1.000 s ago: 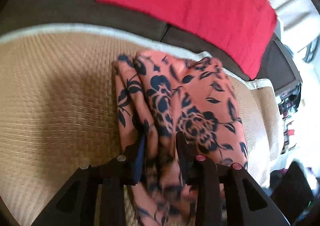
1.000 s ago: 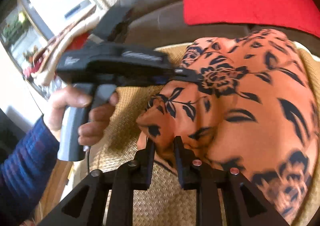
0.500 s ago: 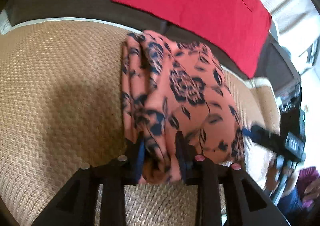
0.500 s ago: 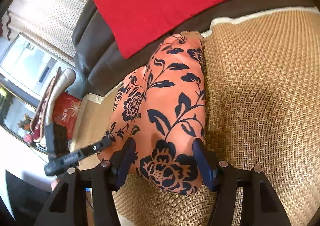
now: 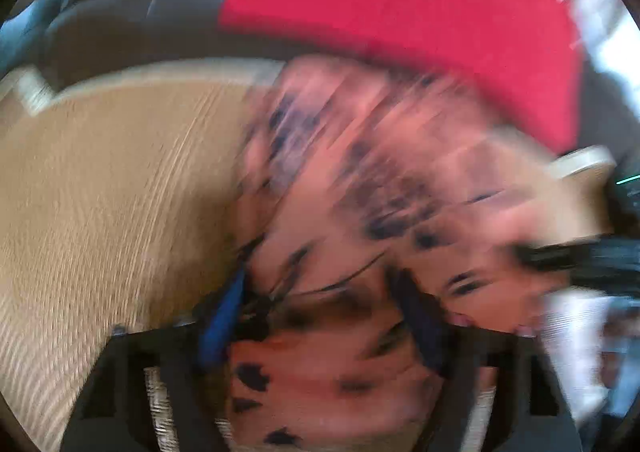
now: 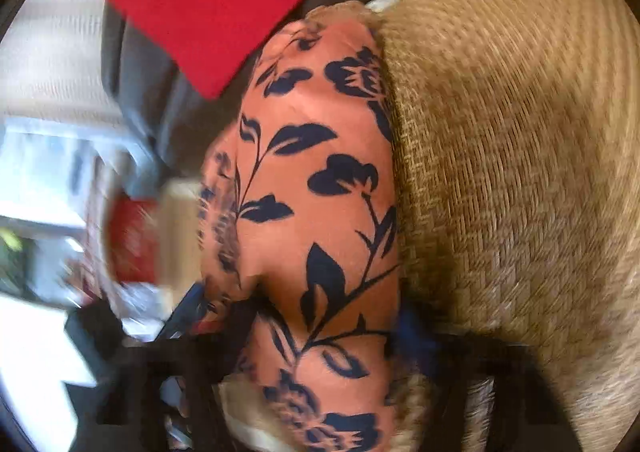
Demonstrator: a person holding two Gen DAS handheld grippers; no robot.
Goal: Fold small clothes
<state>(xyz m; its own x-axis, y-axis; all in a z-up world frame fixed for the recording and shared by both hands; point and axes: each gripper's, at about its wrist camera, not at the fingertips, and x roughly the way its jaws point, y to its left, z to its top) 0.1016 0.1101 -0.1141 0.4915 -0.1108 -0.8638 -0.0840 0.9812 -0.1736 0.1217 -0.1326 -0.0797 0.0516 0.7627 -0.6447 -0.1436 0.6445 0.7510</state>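
An orange garment with a dark blue flower print point(image 5: 360, 180) lies folded in a long bundle on the woven mat point(image 5: 100, 192), its far end against the sofa back. My left gripper point(image 5: 320, 316) is at its near end. Its jaws are opening and stand wide, with cloth lying loose between them; this view is badly blurred. In the right wrist view the garment point(image 6: 320, 172) runs lengthwise up the frame. My right gripper point(image 6: 324, 336) straddles its near end. Its jaws are closing but still stand wide, and the bundle fills the gap between them.
A red cloth point(image 5: 400, 4) point(image 6: 208, 4) hangs over the dark sofa back point(image 5: 140, 12) behind the garment. Bare mat point(image 6: 500, 172) stretches to one side. The black body of the other tool point(image 5: 580, 256) pokes in at the right edge of the left wrist view. Blurred room clutter point(image 6: 132, 236) lies beyond the mat's edge.
The left jaws were pinched on the garment and now stand wide. The right gripper let go of a fold, rolled, and came down lengthwise over the bundle. Both views have blurred.
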